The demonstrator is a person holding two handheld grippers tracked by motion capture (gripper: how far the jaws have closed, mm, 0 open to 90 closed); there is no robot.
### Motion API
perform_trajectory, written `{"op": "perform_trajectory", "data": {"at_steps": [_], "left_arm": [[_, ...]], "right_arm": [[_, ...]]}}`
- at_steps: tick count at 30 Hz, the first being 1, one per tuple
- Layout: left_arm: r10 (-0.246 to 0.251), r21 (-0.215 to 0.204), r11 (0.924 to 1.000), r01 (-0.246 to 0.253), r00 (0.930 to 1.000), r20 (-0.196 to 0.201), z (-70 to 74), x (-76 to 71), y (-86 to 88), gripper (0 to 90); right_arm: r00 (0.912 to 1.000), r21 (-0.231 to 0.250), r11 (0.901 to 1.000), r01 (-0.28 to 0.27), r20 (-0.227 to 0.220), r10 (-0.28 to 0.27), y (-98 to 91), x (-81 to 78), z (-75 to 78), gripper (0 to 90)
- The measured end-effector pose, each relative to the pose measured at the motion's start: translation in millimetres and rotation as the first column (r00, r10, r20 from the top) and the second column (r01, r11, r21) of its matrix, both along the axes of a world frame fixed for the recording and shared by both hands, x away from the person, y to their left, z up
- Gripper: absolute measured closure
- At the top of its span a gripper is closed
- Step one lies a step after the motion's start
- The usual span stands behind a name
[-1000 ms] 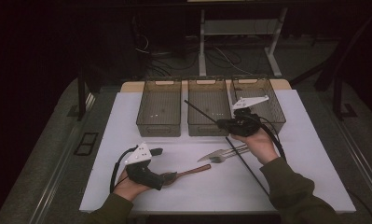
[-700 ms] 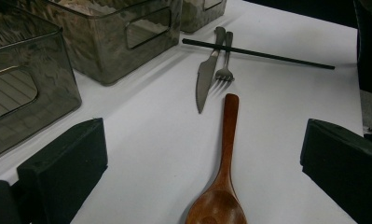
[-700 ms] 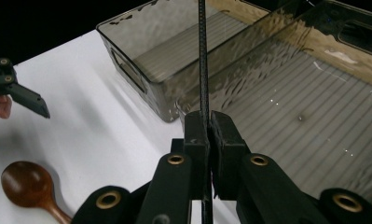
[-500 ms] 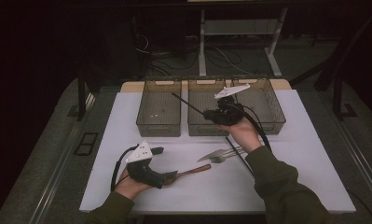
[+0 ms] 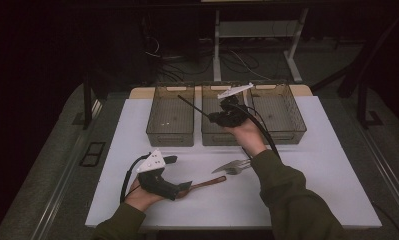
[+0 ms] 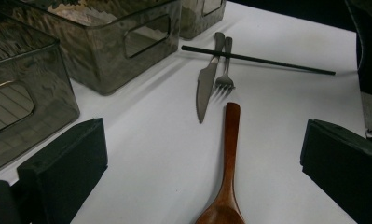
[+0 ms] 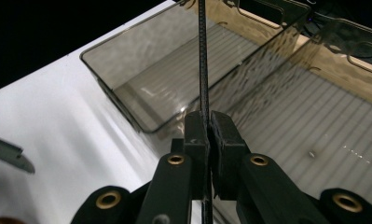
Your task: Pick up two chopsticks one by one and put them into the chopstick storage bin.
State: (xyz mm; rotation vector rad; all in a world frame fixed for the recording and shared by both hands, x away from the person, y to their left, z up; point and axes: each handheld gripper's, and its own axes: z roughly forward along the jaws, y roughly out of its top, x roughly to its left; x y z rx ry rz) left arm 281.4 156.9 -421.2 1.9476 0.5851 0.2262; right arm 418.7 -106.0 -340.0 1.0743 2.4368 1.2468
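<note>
Chopstick (image 7: 203, 56) pinched in my right hand-held gripper (image 7: 209, 122), held above the middle bin (image 5: 213, 136).
My left hand-held gripper (image 6: 202, 163) rests on the tabletop (image 5: 312, 165) with jaws spread around the wooden spoon (image 6: 226, 177); a knife (image 6: 204, 84), a fork (image 6: 224, 70) and a second chopstick (image 6: 267, 60) lie just beyond.

Pretty dim overall, the room around the white table (image 5: 307, 165) just drops to black. The tabletop is the one bright patch, lit from above, with soft shadows spreading beside the smoky bins (image 6: 104, 51). In the left gripper view the jaws at the bottom corners are a bit soft while the tabletop ahead of them stays sharp. In the right gripper view there's a bit of glare on the ribbed bin floor (image 7: 286, 126) just ahead of the jaws, and the high view is grainy.
</note>
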Motion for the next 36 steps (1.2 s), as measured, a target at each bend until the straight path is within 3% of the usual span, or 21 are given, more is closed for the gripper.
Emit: {"op": "perform_trajectory", "data": {"at_steps": [8, 20, 36], "left_arm": [[-0.001, 0.012, 0.9999, 0.001, 1.0, 0.006, 0.0, -0.9, 0.6, 0.0], [0.009, -0.003, 1.0, -0.009, 0.9999, 0.007, 0.4, -0.1, 2.9, 0.0], [-0.008, -0.013, 0.9999, 0.009, 0.9999, 0.014, 1.6, 0.5, 3.4, 0.0]], "right_arm": [[0.9998, -0.018, 0.9998, 0.004, -0.02, -0.004, 28.6, 16.5, -5.2, 84.7], [0.9975, -0.074, 0.997, 0.019, -0.066, -0.024, 73.3, 40.4, -19.4, 84.7], [0.9922, -0.116, 0.993, 0.019, -0.12, -0.033, 106.9, 55.0, -33.0, 84.5]]}}
